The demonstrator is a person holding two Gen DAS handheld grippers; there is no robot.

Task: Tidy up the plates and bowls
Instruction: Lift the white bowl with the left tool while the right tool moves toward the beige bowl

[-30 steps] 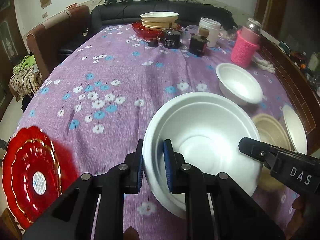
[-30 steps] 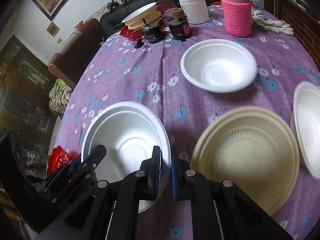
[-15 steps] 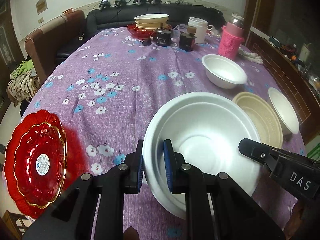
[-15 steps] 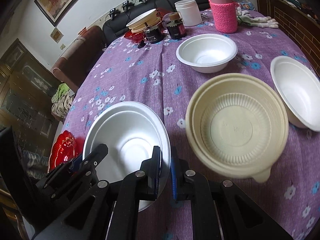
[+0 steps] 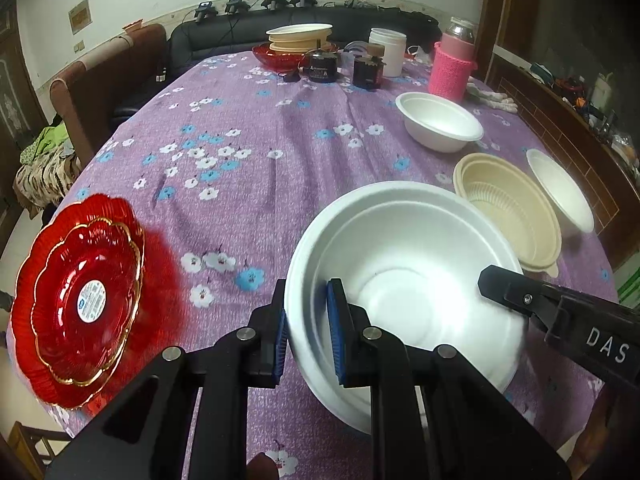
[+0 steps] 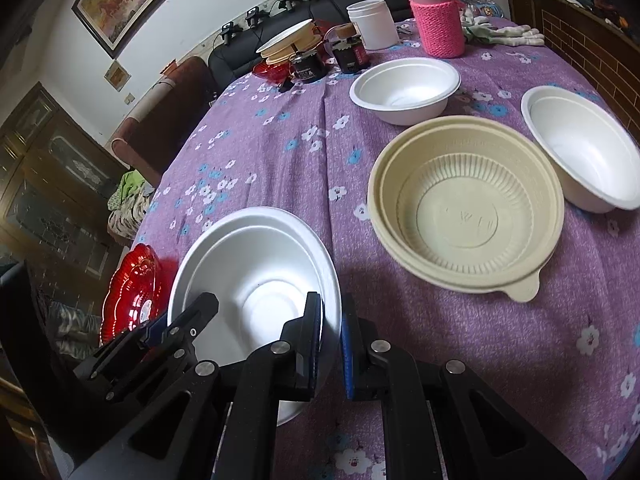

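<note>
Both grippers hold one large white foam bowl (image 5: 404, 276) above the purple flowered tablecloth. My left gripper (image 5: 306, 332) is shut on the bowl's left rim. My right gripper (image 6: 330, 340) is shut on its right rim; the bowl also shows in the right wrist view (image 6: 256, 272). A beige ribbed bowl (image 6: 464, 204) sits to the right, with a white bowl (image 6: 584, 148) beyond it and another white bowl (image 6: 404, 88) farther back. Stacked red plates (image 5: 76, 304) lie at the table's left edge.
At the far end stand a pile of beige plates on a red dish (image 5: 298, 40), two dark jars (image 5: 322, 68), a white tub (image 5: 386, 50) and a bottle in a pink knitted sleeve (image 5: 452, 68). Chairs and a sofa ring the table.
Both grippers have lifted and drawn back with the white bowl; the table looks farther off and more of it shows. The grip on both rims is unchanged.
</note>
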